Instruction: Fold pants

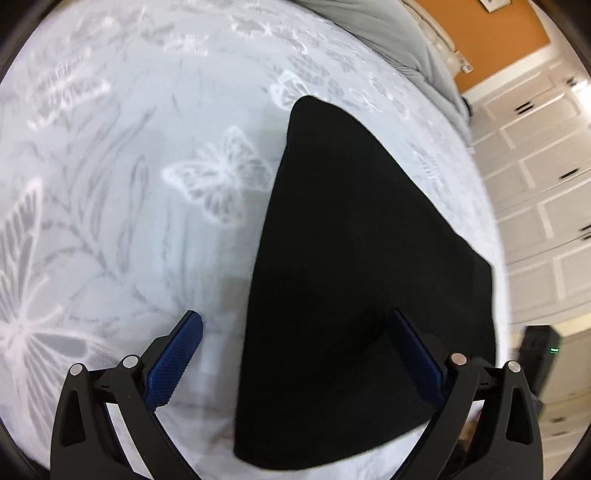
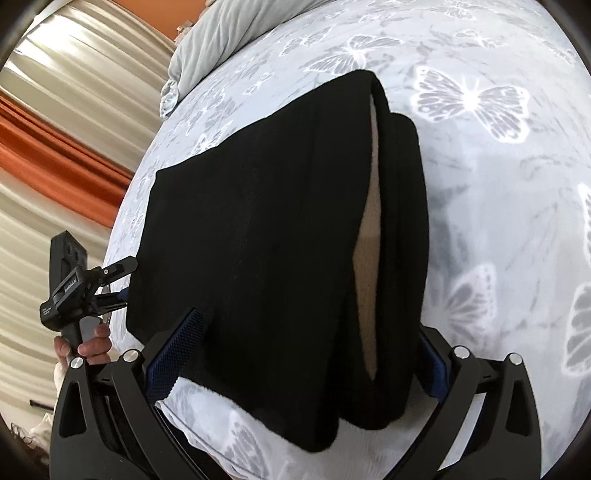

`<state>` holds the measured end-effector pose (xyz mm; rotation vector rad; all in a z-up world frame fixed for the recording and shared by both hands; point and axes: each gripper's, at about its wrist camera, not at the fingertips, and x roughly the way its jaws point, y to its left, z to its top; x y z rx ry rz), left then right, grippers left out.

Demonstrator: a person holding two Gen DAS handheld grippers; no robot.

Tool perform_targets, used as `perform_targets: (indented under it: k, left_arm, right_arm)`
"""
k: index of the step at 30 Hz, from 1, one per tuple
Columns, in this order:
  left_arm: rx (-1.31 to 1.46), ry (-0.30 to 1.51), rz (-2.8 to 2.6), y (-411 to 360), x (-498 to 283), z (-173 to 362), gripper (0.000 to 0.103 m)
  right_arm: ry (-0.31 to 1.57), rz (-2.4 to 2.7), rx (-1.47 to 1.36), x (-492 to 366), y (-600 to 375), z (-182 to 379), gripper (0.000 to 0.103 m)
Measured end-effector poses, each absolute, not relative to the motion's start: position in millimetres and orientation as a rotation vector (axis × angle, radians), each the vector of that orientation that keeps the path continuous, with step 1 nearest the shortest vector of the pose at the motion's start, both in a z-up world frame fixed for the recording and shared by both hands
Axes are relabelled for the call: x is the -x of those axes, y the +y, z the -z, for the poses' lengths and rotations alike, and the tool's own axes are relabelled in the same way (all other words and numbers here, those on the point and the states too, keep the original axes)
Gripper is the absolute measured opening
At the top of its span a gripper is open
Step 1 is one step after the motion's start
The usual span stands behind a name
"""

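setting: butterfly-print bedspread [image 1: 129,221] over a bed, grey pillow [image 2: 221,33] at the head, striped curtains [image 2: 55,110] to one side.
pants: black pants [image 2: 258,221] lie flat on the bed, already doubled into a compact stack; we see a pale lining [image 2: 369,221] in a gap along one edge.
left tongs: our left tongs [image 1: 295,354] hang spread wide above the near end of the pants, nothing between the pads, released.
right tongs: our right tongs [image 2: 303,343] straddle the near edge, jaws wide; whether the pads press the cloth we cannot tell.
handling: we judge the fabric soft, limp, fairly light, layers apt to slide.
grip: we would pinch all layers at the near corners, so the stack lifts as one.
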<state>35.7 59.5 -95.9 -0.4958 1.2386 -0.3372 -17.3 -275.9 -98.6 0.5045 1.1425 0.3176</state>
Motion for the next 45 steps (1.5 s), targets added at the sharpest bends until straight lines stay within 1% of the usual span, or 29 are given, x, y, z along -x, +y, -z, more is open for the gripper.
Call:
perform_targets:
  k: [2,10,14,18,23,24,25,26,27,28,29,31,32,34,36,37,38,39,40,41,42,43,45]
  left_arm:
    - [0.491,1.235,0.371,60.2,-32.9,95.7,0.097]
    - [0.441,1.226,0.485,15.7,-29.6,97.8,0.097]
    - [0.429,1.222,0.485,1.8,-36.6,99.3,0.097]
    - [0.347,1.192,0.446,-15.0,-38.8,98.9,0.097]
    - [0.299,1.162,0.368,-29.1,-37.5,95.5,0.097]
    - [0.302,1.160,0.361,-27.9,-37.5,95.4,0.097]
    - [0.306,1.159,0.355,-27.2,-37.3,94.9,0.097]
    - [0.305,1.158,0.349,-27.5,-37.0,94.1,0.096]
    - [0.304,1.154,0.341,-27.1,-35.3,92.2,0.091]
    - [0.306,1.152,0.340,-23.7,-35.9,91.8,0.082]
    - [0.313,1.148,0.347,-21.7,-33.6,88.0,0.076]
    - [0.320,1.145,0.361,-16.9,-30.1,80.8,0.048]
    - [0.321,1.147,0.367,-15.7,-29.1,76.7,0.045]
    - [0.349,1.159,0.401,-11.7,-25.2,64.5,0.041]
    - [0.382,1.176,0.449,-3.7,-13.2,54.1,0.041]
    - [0.384,1.186,0.464,-2.3,-7.7,51.2,0.041]
    - [0.367,1.197,0.474,-2.2,-1.5,51.2,0.042]
    - [0.351,1.206,0.471,-3.5,1.0,54.9,0.043]
    - [0.322,1.227,0.459,-7.1,2.4,63.4,0.046]
    - [0.272,1.257,0.430,-12.7,3.1,76.6,0.049]
    - [0.256,1.263,0.409,-14.7,2.1,83.2,0.060]
    - [0.258,1.248,0.383,-14.6,2.4,88.0,0.068]
    - [0.258,1.236,0.359,-17.6,1.0,88.4,0.072]
  right_arm:
    - [1.141,-0.314,-0.522,15.5,-277.2,100.4,0.098]
    - [1.093,-0.321,-0.671,4.4,-288.6,106.2,0.098]
    - [1.043,-0.328,-0.658,-2.1,-288.0,108.9,0.098]
    - [1.003,-0.298,-0.666,-6.0,-284.7,109.0,0.098]
    - [0.989,-0.264,-0.683,-5.5,-282.5,108.9,0.098]
    - [0.987,-0.248,-0.674,-4.1,-281.6,108.4,0.095]
    - [0.986,-0.222,-0.654,-2.4,-280.4,107.0,0.089]
    - [0.988,-0.205,-0.643,-0.8,-280.8,106.5,0.073]
    - [0.988,-0.207,-0.659,1.6,-283.0,105.8,0.057]
    - [0.984,-0.221,-0.689,4.1,-285.7,104.4,0.050]
    - [0.987,-0.243,-0.699,6.3,-285.6,99.6,0.041]
    - [0.974,-0.271,-0.689,10.7,-280.7,88.6,0.038]
    - [0.969,-0.297,-0.684,13.5,-278.5,80.2,0.038]
    - [0.966,-0.335,-0.663,24.0,-274.9,65.0,0.037]
    - [0.994,-0.345,-0.674,34.6,-278.2,62.9,0.038]
    - [1.028,-0.330,-0.695,37.8,-281.5,72.0,0.038]
    - [1.057,-0.312,-0.704,37.6,-284.5,80.5,0.040]
    - [1.108,-0.267,-0.722,36.2,-286.8,98.4,0.045]
    - [1.126,-0.247,-0.765,34.1,-288.8,111.2,0.052]
    - [1.120,-0.257,-0.813,32.2,-290.5,117.6,0.055]
    - [1.123,-0.267,-0.806,28.0,-289.4,116.8,0.057]
    - [1.127,-0.269,-0.784,25.6,-287.6,114.9,0.058]
    - [1.121,-0.259,-0.785,22.8,-282.7,116.1,0.061]
